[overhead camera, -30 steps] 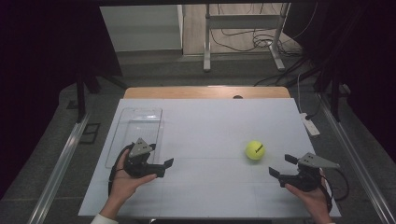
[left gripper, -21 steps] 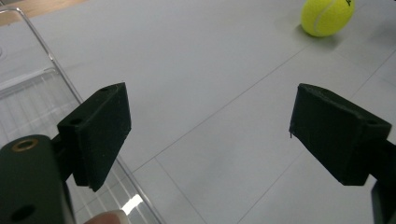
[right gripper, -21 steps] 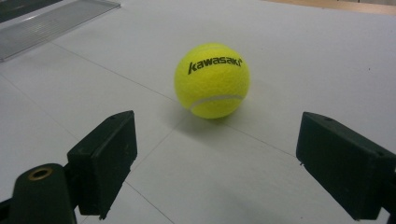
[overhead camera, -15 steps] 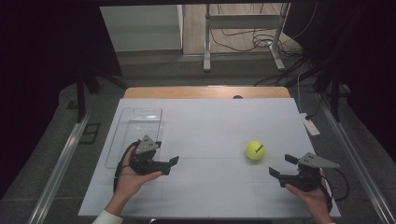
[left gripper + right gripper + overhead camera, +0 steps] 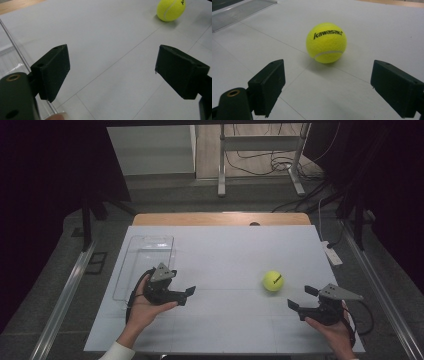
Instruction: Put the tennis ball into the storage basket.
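A yellow tennis ball (image 5: 273, 281) marked "Kawasaki" rests on the white table top (image 5: 225, 250), right of centre. My right gripper (image 5: 301, 298) is open just near and right of it, nothing between its jaws. In the right gripper view the ball (image 5: 326, 42) lies a short way ahead of the open gripper (image 5: 329, 85). My left gripper (image 5: 186, 296) is open too, beside the near right corner of a clear plastic tray (image 5: 150, 239). In the left gripper view the ball (image 5: 171, 9) sits far off at the upper right, beyond the open gripper (image 5: 112, 65).
The clear tray (image 5: 10, 50) is empty and lies along the table's left side. A small white device (image 5: 331, 254) sits at the right edge. Beyond the far wooden edge (image 5: 220, 218) are a stand's legs and cables on the floor.
My left gripper has shifted a little to the right, away from the tray, still open. The right gripper and the ball have stayed where they were.
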`<state>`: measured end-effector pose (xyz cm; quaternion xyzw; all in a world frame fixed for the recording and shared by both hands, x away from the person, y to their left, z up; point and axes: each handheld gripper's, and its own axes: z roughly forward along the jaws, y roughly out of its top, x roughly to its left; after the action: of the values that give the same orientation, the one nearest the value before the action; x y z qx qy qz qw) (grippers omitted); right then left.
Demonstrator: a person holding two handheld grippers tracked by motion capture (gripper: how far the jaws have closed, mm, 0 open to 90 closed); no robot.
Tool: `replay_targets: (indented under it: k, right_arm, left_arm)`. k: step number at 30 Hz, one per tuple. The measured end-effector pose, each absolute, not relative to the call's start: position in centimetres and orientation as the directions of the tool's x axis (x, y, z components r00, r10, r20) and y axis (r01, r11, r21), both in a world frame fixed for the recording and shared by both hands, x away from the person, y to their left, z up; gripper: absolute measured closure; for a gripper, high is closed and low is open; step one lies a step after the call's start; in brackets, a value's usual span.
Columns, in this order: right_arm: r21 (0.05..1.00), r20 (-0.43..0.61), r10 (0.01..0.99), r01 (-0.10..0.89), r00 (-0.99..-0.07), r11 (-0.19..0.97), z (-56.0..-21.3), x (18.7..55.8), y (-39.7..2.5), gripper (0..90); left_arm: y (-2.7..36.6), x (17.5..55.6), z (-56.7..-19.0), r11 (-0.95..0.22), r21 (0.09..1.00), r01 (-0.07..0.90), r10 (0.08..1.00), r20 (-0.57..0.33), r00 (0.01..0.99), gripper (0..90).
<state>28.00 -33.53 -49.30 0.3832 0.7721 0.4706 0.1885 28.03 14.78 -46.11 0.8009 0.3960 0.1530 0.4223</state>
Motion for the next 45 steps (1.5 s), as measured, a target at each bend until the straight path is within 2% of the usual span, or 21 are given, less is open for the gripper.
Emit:
replay_targets:
  k: [45]
  right_arm:
    - [0.869, 0.067, 0.770, 0.416, -0.635, 0.267, -49.4, 28.0, -33.5, 12.2]
  left_arm:
    - [11.0, 30.3, -45.7, -0.395, 0.775, 0.493, 0.715, -0.077, 0.694, 12.2]
